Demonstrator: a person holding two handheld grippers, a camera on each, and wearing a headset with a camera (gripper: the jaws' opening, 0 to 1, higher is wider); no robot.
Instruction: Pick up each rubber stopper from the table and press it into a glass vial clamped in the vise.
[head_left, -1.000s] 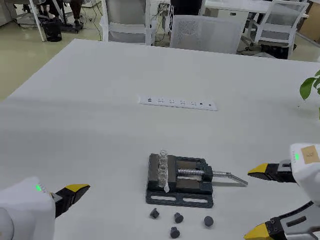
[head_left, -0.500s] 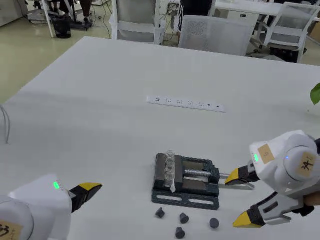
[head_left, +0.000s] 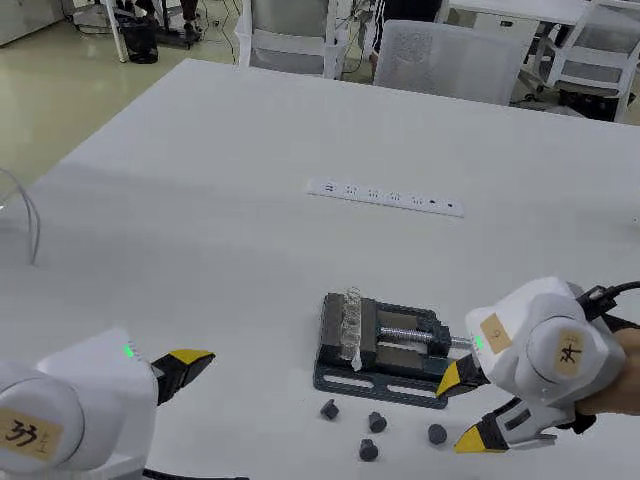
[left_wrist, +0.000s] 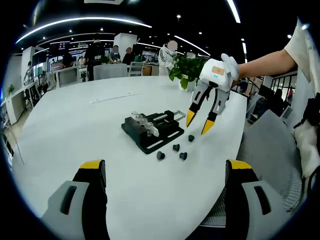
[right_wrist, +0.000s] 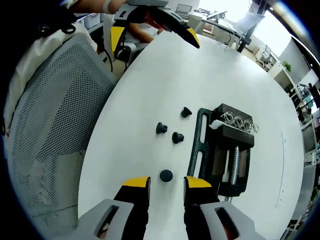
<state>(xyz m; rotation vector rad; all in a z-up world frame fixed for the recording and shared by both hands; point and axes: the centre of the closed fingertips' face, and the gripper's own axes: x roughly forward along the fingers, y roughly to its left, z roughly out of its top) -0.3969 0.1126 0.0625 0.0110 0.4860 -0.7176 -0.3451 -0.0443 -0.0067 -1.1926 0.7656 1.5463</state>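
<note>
The right gripper (head_left: 458, 410), released, aims at the nearest stopper (right_wrist: 166, 175) to grab it, the left gripper (left_wrist: 166, 167) waits open, and the vise (head_left: 400, 352) steadies the vials (head_left: 352, 318) upright.

You have vials (head_left: 352, 325) at the vise's (head_left: 400, 355) left end, four stoppers (head_left: 377, 423) on the table (head_left: 200, 200) just nearer, power strip (head_left: 385, 196) farther.
</note>
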